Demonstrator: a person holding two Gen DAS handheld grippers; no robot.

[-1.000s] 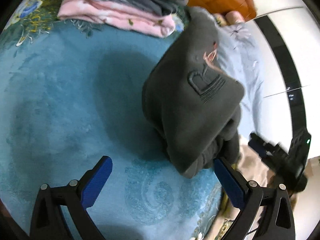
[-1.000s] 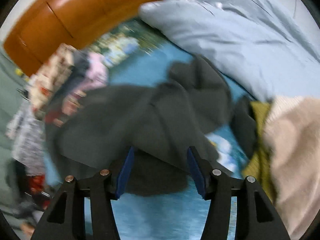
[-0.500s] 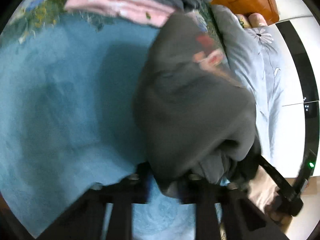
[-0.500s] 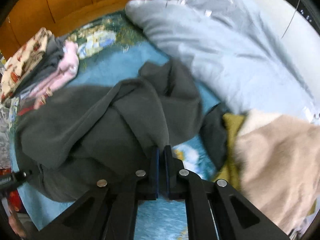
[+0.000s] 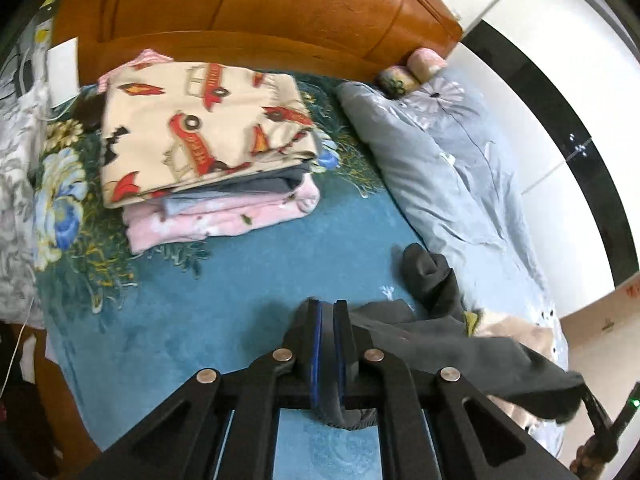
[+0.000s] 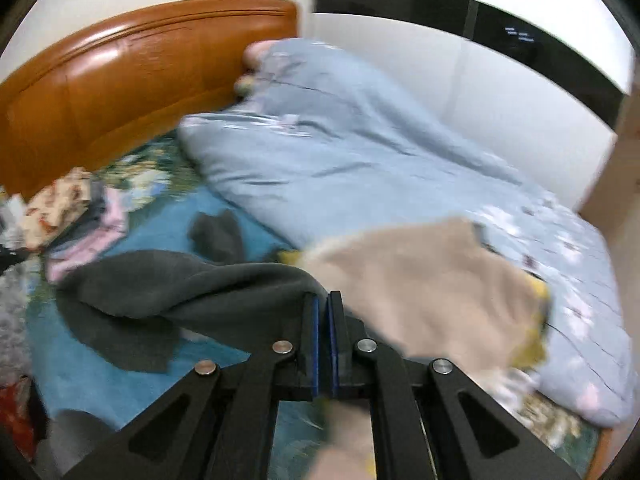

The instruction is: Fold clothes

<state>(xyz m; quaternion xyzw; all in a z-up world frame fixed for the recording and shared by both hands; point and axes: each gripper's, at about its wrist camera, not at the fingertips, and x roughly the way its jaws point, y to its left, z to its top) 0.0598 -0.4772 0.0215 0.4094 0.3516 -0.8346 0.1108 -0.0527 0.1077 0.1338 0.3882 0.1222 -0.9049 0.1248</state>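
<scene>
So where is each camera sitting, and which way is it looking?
Left wrist view: it sits on the left tongs, looking along them up the bed to the folded clothes pile and wooden headboard; only the shut black tongs show, pinching the dark grey garment.
Right wrist view: it sits on the right tongs, looking across the bed at the blue-grey duvet and a beige garment; again only the shut tongs show.
Both views share the grey garment, clothes pile, duvet and headboard.

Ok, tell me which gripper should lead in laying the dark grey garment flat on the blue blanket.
Probably left. The left gripper, shut on the dark grey garment, faces bare blue blanket; the right gripper, also shut on it, sits beside the beige garment.
</scene>
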